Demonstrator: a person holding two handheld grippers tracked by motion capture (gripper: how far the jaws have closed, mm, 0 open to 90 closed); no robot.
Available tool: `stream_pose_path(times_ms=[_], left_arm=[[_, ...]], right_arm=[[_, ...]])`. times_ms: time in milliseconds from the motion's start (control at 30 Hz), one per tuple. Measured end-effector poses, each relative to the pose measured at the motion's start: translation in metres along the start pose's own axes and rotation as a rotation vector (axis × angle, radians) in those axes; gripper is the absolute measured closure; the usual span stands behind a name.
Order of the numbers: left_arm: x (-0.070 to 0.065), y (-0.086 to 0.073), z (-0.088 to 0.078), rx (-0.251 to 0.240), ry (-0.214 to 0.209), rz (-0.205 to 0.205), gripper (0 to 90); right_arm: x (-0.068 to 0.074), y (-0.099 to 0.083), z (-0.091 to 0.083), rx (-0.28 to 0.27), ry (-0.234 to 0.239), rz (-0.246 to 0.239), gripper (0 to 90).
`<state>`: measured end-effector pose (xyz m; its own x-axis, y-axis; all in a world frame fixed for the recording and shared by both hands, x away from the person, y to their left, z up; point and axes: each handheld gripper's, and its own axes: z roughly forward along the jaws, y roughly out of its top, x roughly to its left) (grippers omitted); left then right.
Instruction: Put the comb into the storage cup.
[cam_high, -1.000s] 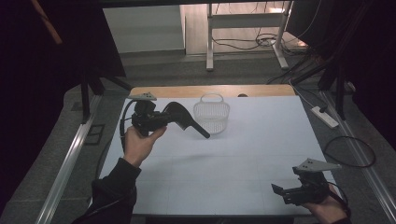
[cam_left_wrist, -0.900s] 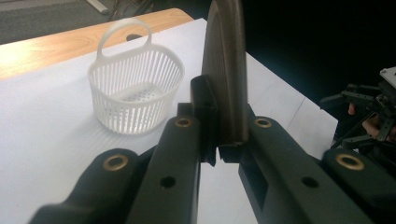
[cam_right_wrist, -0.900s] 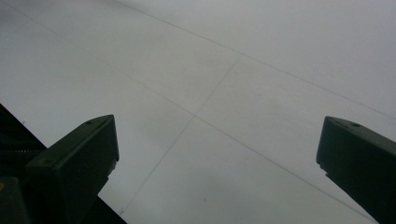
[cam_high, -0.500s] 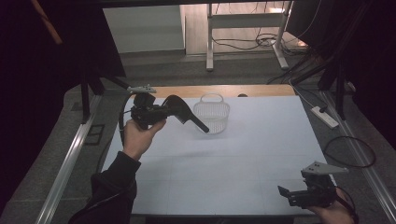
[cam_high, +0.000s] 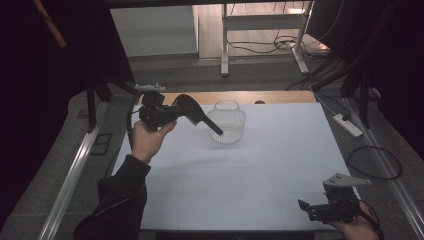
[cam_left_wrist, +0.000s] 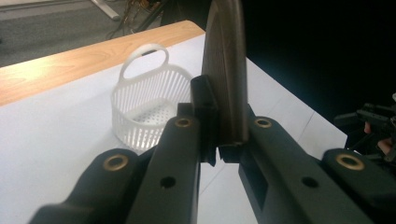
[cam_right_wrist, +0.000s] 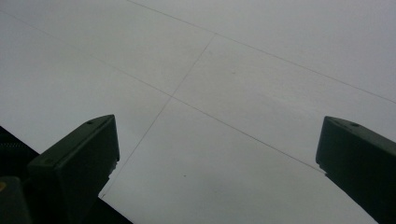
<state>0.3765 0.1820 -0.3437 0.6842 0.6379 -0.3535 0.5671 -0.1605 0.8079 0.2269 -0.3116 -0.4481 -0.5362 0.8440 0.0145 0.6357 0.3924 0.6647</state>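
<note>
Above the far left of the white table (cam_high: 260, 165), my left claw (cam_high: 172, 113) is clamped on a black high-heeled shoe (cam_high: 192, 109), its thin heel pointing down over the white slatted basket (cam_high: 227, 126). To do this well I'd keep the pinch firm, centre the shoe over the rim, then lower heel-first. My right claw (cam_high: 320, 210) gapes wide, holding nothing, near the front right corner.

One shoehorn (cam_high: 192, 110), one basket (cam_high: 228, 125).
</note>
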Motion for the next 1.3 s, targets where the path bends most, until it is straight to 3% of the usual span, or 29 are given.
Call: stream_pose_path(times_ms=[433,767,1300], left_arm=[[0.018,0.010,0.014,-0.017,0.014,-0.048,87.3],[0.027,0.015,0.034,-0.008,0.039,-0.048,87.3],[0.035,0.017,0.067,0.000,0.039,-0.062,87.3]], right_arm=[[0.001,0.000,0.002,0.016,0.003,-0.020,0.8],[0.001,0.000,0.001,0.008,0.007,-0.015,0.7],[0.000,0.000,0.000,0.004,0.011,-0.011,0.9]])
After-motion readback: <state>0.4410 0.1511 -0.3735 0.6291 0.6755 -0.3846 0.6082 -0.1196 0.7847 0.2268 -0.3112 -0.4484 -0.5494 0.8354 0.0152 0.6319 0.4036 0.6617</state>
